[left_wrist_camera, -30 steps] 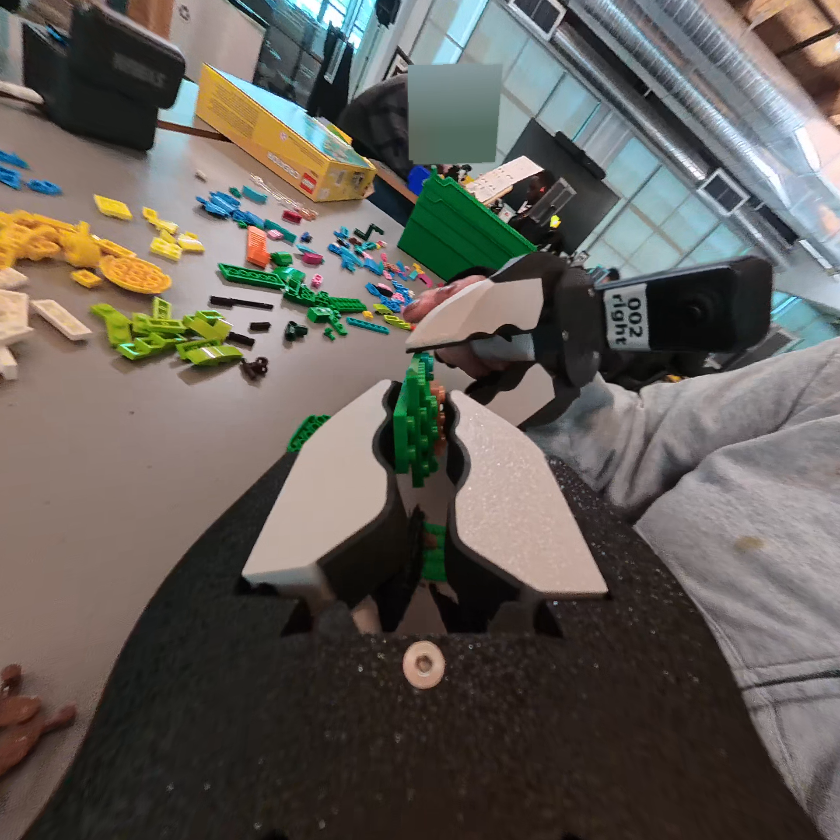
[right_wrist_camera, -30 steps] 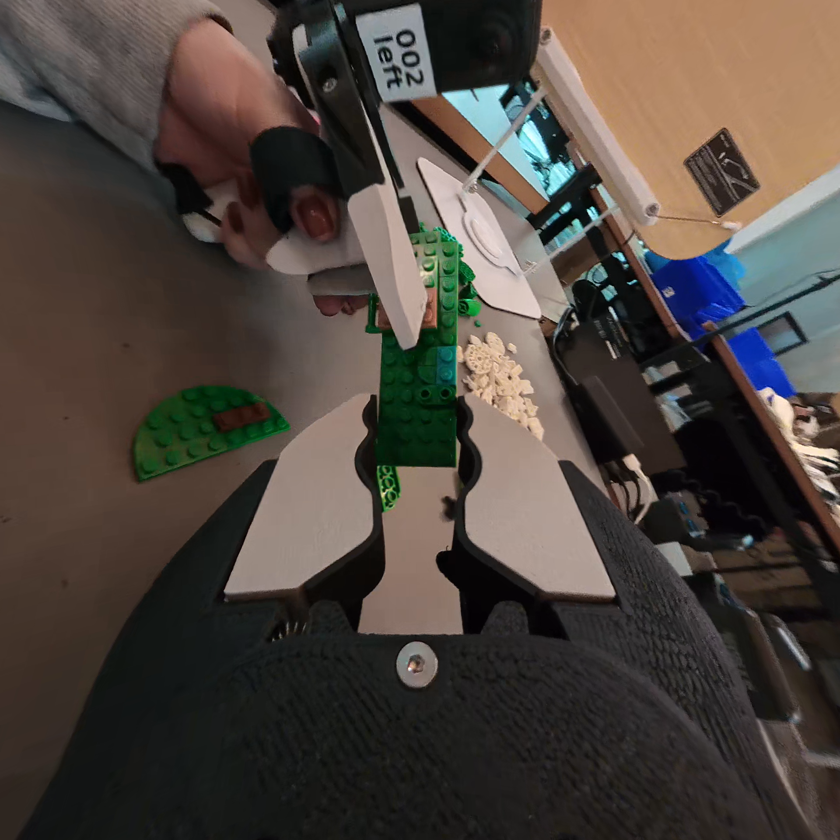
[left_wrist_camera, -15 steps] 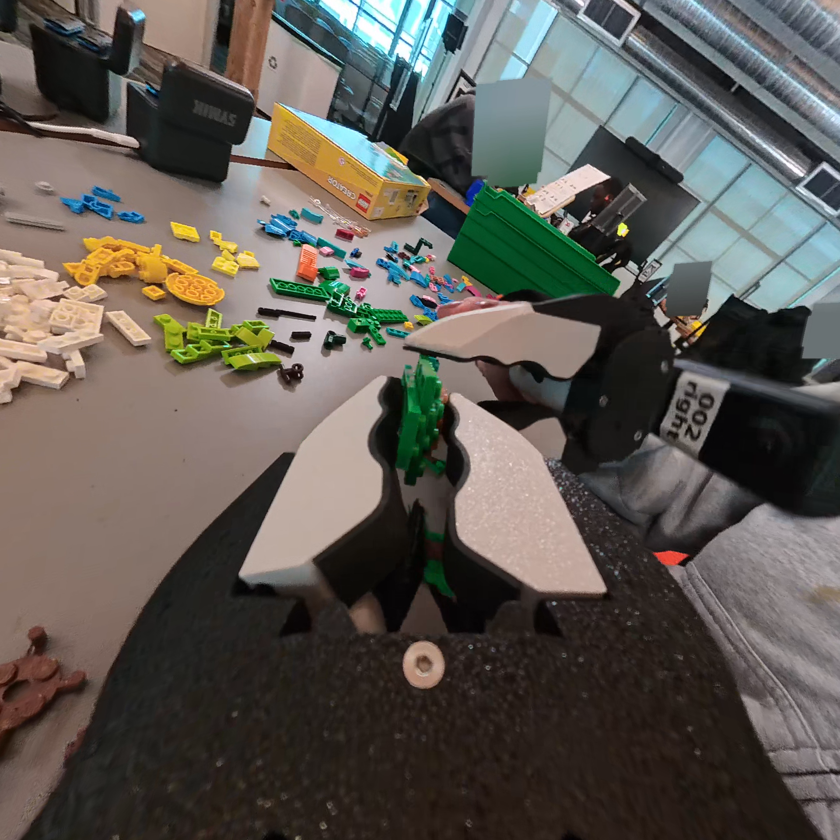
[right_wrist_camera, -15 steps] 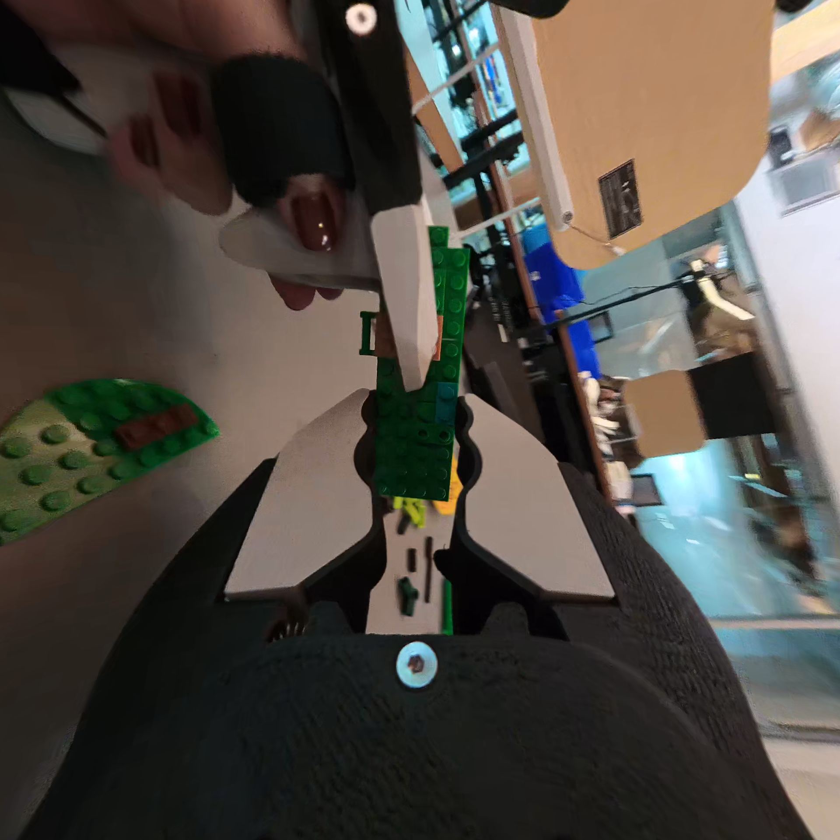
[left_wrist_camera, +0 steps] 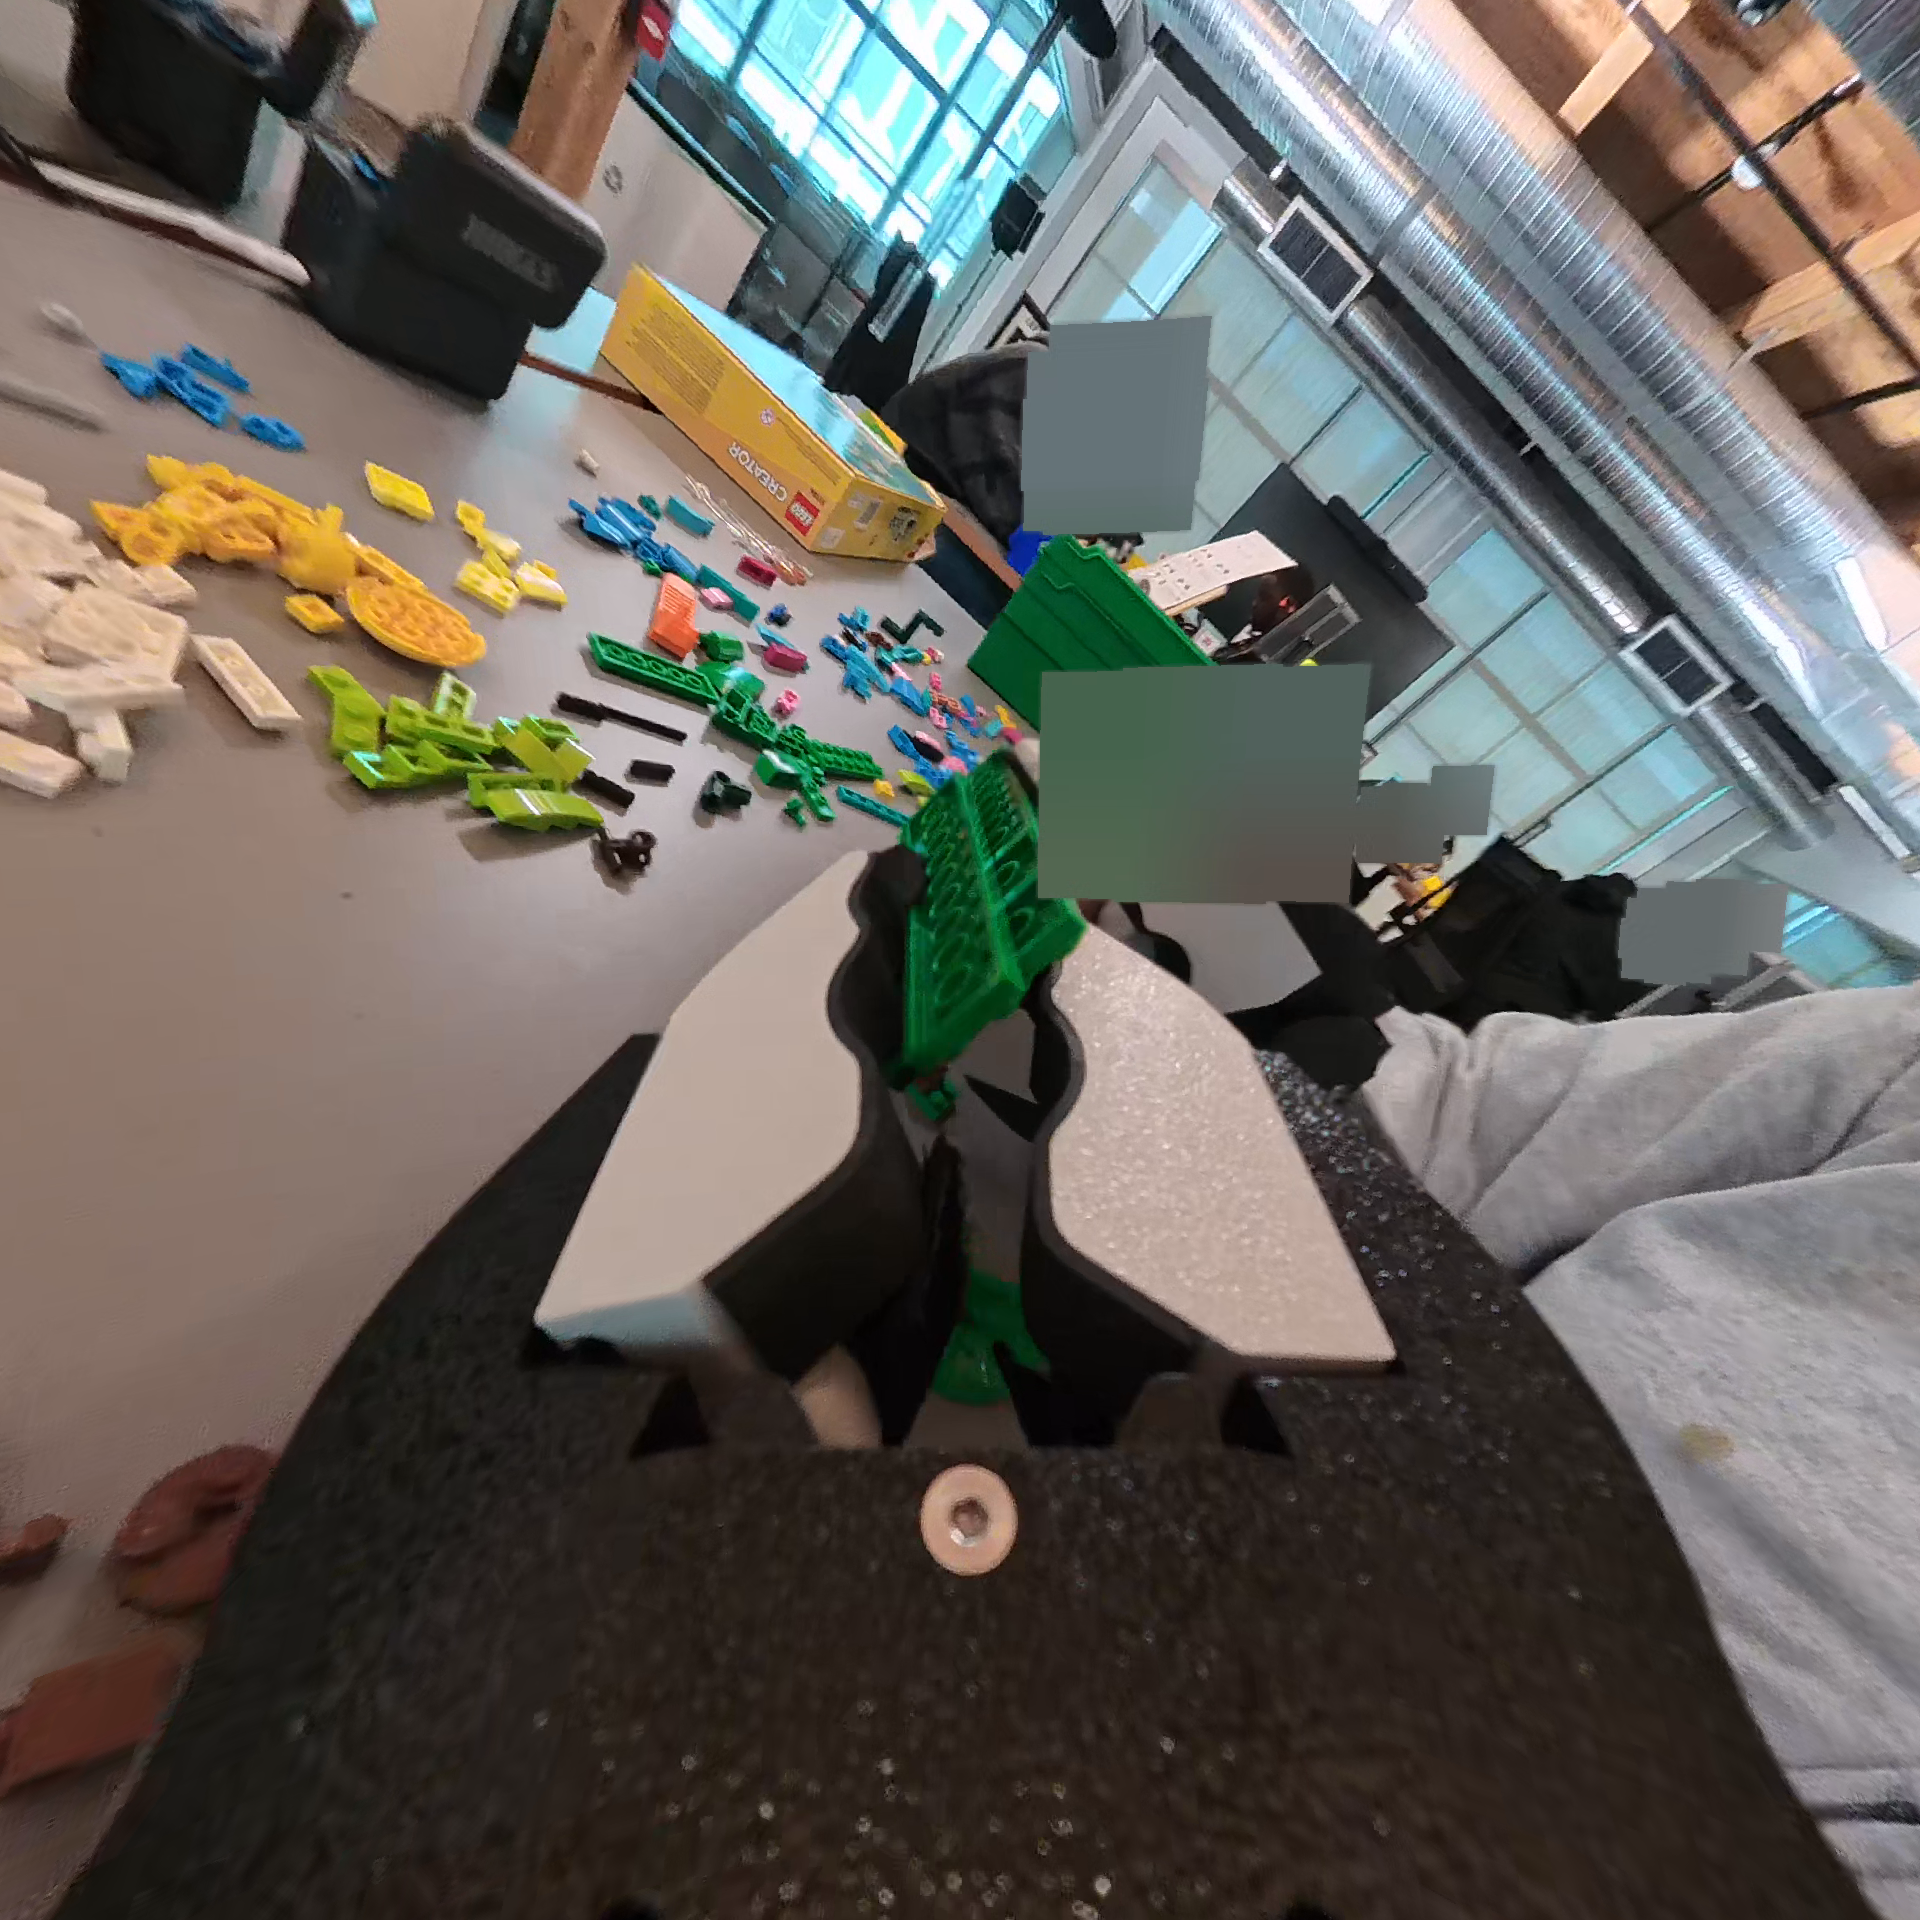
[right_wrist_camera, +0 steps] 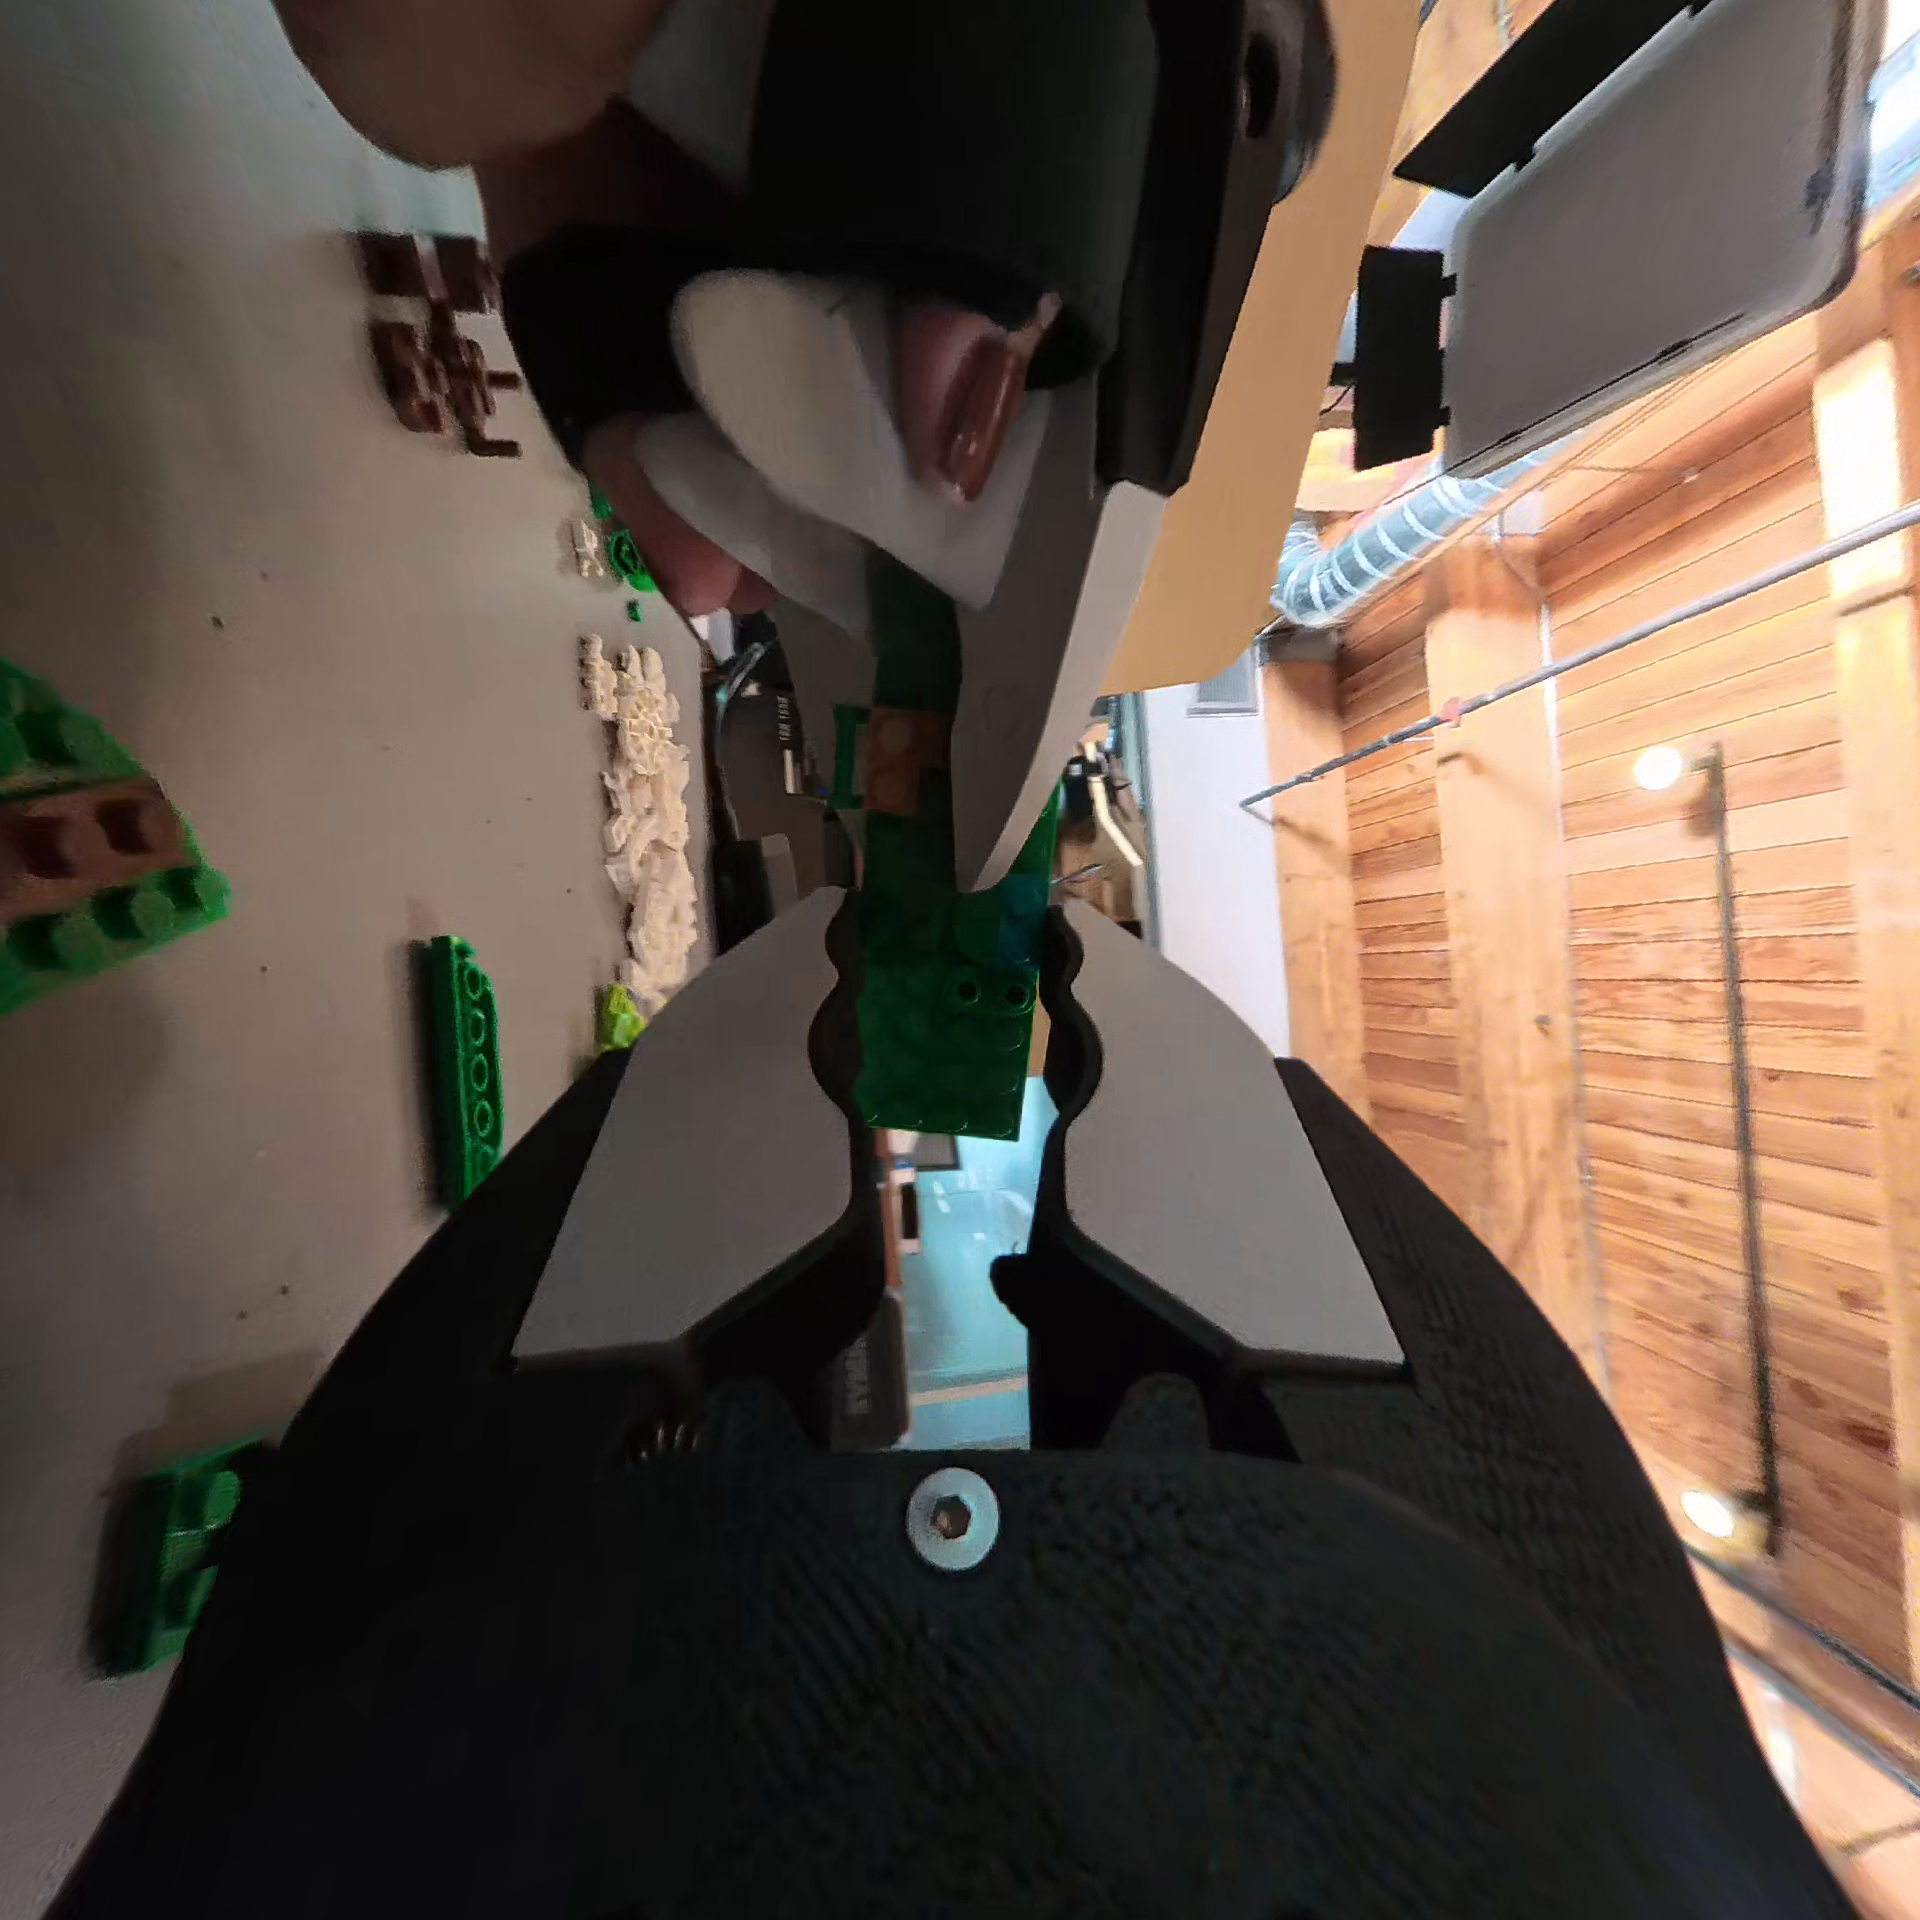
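A green brick plate build [left_wrist_camera: 966, 862] is held in the air between both grippers. My left gripper [left_wrist_camera: 971, 925] is shut on it. The plate lies slanted between the pads with its underside showing, touching the left pad and the right fingertip. My right gripper [right_wrist_camera: 948, 914] is shut on the lower end of the same build [right_wrist_camera: 940, 1039], with its pads pressed on the two long edges. A small brown piece [right_wrist_camera: 899, 764] sits on the build higher up. The left gripper's fingers [right_wrist_camera: 1039, 727] clamp the build just above my right fingertips.
Loose bricks lie on the grey table [left_wrist_camera: 260, 1039] in colour groups: yellow [left_wrist_camera: 260, 540], lime [left_wrist_camera: 447, 738], white [left_wrist_camera: 73, 644]. A yellow box [left_wrist_camera: 769, 457] and a green crate [left_wrist_camera: 1070, 644] stand behind. A half-round green plate [right_wrist_camera: 83, 842] and a long green plate [right_wrist_camera: 462, 1060] lie nearby. Less than 4 cm separates the two grippers' tips.
Both grippers have swung and tilted with the build still between them. The build has turned in the left grasp, from edge-on to slanted, and the left jaws have spread slightly.
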`<state>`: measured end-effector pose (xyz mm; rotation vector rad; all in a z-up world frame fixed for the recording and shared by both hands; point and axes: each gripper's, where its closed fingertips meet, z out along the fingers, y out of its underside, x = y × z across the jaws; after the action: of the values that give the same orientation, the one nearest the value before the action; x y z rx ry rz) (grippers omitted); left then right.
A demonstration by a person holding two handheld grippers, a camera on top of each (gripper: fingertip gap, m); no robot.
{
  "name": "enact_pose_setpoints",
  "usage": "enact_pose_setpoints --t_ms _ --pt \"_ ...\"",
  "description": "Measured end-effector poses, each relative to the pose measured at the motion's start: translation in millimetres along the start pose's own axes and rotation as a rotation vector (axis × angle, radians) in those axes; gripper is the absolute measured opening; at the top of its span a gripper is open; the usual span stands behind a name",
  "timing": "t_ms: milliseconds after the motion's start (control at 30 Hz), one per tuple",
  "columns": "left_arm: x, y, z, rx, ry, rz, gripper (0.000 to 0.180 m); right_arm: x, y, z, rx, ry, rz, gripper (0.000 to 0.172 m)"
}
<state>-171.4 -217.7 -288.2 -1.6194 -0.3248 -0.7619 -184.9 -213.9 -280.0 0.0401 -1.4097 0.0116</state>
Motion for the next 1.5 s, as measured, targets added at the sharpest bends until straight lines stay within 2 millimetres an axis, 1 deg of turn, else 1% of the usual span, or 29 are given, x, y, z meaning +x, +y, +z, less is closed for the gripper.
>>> enact_pose_setpoints --t_ms 33,233,267,300,333,433,533,633,667,767,867,933,1000,1033,1100,1167,1233,1300,1333,1400,1467,1500 --pt "0.0 0.4 0.5 0.003 0.01 -0.018 0.021 0.2 0.3 -0.2 0.004 0.015 -0.033 0.031" --pt "2.1 0.6 1.5 0.008 0.038 -0.063 0.022 1.2 -0.7 -3.8 0.062 0.065 -0.099 0.031" --pt "3.5 -8.0 -1.9 0.067 0.076 -0.136 0.016 4.4 -4.6 -7.4 0.094 0.112 -0.158 0.007" --pt "5.0 -11.1 -4.7 0.079 0.132 -0.236 0.016 4.5 -8.9 -9.8 0.118 0.148 -0.239 0.006" --pt "4.0 -9.9 -5.1 0.078 0.145 -0.249 0.016 2.4 -10.3 -10.4 0.124 0.151 -0.246 0.005" --pt "2.0 -8.3 -3.9 0.045 0.095 -0.156 0.016 -0.3 -8.0 -9.2 0.131 0.089 -0.125 0.005" --pt "-6.5 -4.7 -3.7 0.0 -0.013 -0.021 0.017 -10.1 -6.4 -7.4 0.127 0.004 -0.048 0.005" --pt "-19.2 -7.0 -6.5 0.003 -0.123 0.063 0.017 -15.6 -1.9 -8.8 0.135 -0.065 0.046 0.005" --pt "-23.4 -9.1 -8.3 0.01 -0.159 0.083 0.017 -18.0 -0.1 -9.6 0.135 -0.099 0.081 0.005" --pt "-32.0 -16.2 -14.9 0.029 -0.249 0.138 0.017 -34.0 5.9 -12.0 0.116 -0.279 0.239 0.005" --pt "-40.1 -27.8 -24.4 0.096 -0.347 0.194 0.017 -35.4 18.3 -8.3 0.056 -0.366 0.408 0.004" --pt "-42.3 -41.6 -34.3 0.199 -0.399 0.223 0.017 -33.8 27.7 -4.5 0.023 -0.408 0.515 0.004" --pt "-43.8 -64.6 -56.8 0.357 -0.483 0.278 0.017 -31.4 33.0 1.3 0.013 -0.452 0.629 0.004" --pt "-45.1 -76.9 -71.5 0.413 -0.533 0.308 0.017 -30.5 31.0 5.3 0.026 -0.485 0.685 0.004" --pt "-46.2 -104.0 -108.0 0.534 -0.635 0.372 0.017 -31.2 18.8 17.4 0.068 -0.571 0.762 0.004" --pt "-49.9 -126.4 -151.6 0.649 -0.761 0.427 0.017 -35.2 -3.1 35.4 0.125 -0.666 0.787 0.004" --pt "-56.3 -138.7 -188.8 0.728 -0.848 0.434 0.017 -44.0 -32.1 55.6 0.184 -0.781 0.805 0.004" --pt "-65.7 -142.6 -215.7 0.781 -0.903 0.405 0.017 -51.3 -58.3 80.6 0.231 -0.835 0.806 0.004" --pt "-69.5 -143.1 -224.4 0.8 -0.917 0.391 0.017 -56.5 -70.2 92.3 0.243 -0.869 0.803 0.004" --pt "-75.3 -142.9 -234.3 0.821 -0.934 0.373 0.017 -67.0 -93.7 110.4 0.271 -0.949 0.81 0.004" --pt "-77.5 -142.5 -235.8 0.82 -0.936 0.371 0.017 -77.0 -112.7 122.6 0.284 -1.025 0.8 0.004" --pt "-77.3 -142.6 -234.5 0.815 -0.935 0.377 0.017 -81.6 -119.1 127.8 0.281 -1.049 0.783 0.004"
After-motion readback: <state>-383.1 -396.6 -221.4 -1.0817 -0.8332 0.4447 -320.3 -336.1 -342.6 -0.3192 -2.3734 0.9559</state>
